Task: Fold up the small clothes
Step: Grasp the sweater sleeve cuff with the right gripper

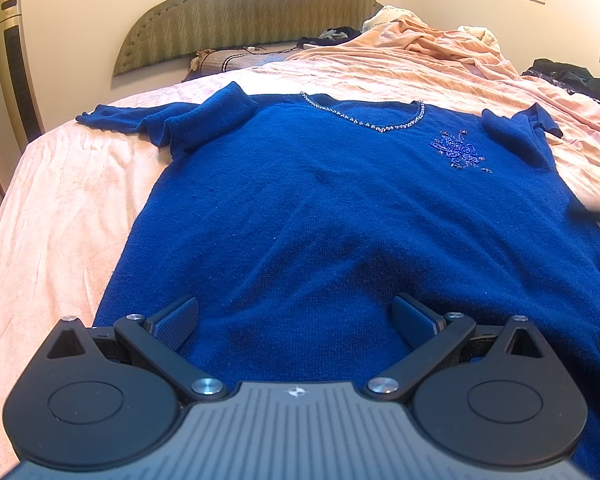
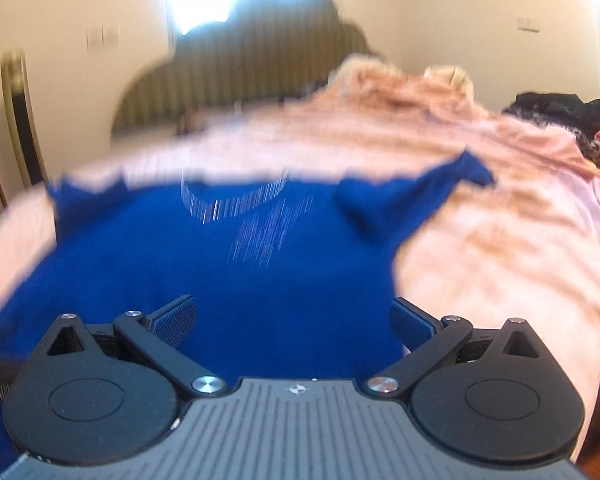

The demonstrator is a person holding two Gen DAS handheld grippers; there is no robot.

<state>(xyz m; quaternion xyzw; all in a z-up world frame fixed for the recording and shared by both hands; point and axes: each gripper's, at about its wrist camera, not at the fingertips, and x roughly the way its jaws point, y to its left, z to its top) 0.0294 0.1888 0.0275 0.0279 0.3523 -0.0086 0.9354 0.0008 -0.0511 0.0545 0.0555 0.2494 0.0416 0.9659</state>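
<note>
Blue knit short-sleeved sweater (image 1: 320, 208) spread flat, front up, on the pink bed sheet (image 1: 60, 216), hem toward the bed's near edge, neckline toward the headboard end. Rhinestone trim (image 1: 364, 120) along the round neckline; beaded blue motif (image 1: 458, 152) on the chest. Both sleeves lie folded and rumpled at the shoulders. Right wrist view blurred; sweater (image 2: 240, 280) looks the same there.

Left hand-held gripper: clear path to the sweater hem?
Probably yes. The left hand-held gripper is open above the blue sweater near its lower end; nothing lies between.
</note>
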